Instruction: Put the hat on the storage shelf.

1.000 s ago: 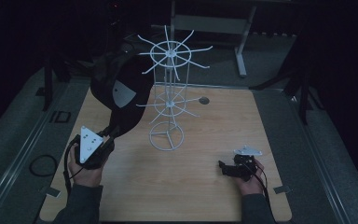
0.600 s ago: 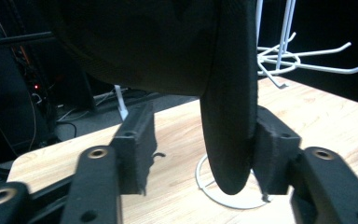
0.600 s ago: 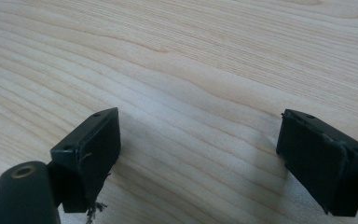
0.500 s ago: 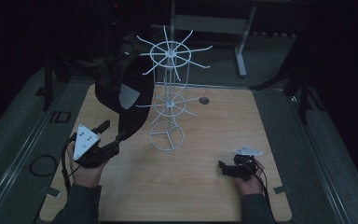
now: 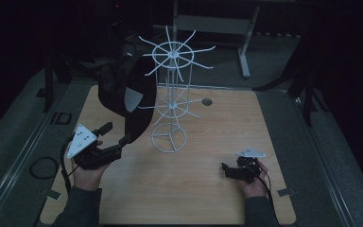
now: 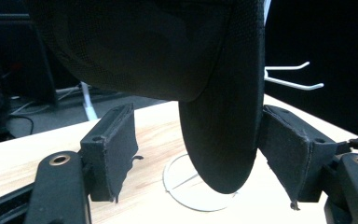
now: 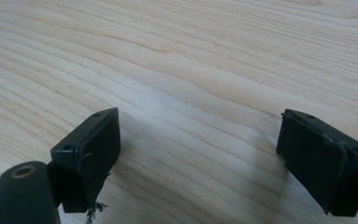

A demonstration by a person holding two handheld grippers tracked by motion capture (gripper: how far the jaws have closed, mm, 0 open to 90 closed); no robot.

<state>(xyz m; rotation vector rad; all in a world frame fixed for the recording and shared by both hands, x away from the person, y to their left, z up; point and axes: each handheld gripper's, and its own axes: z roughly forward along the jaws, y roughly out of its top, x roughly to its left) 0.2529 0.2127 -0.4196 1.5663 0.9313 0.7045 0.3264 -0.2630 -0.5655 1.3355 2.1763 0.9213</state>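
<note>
Hanging from an upper arm of the white wire rack (image 5: pixel 170 101), the black cap (image 5: pixel 127 97) has its long axis near vertical, brim pointing down toward the wooden surface (image 5: pixel 194 189). The left gripper (image 5: pixel 112 135) has just been opening its fingers; they stand spread either side of the brim tip, not pressing it. A pale patch on the cap is unreadable. The right gripper (image 5: pixel 228 169) rests low over the surface, fingers spread, nothing between.
</note>
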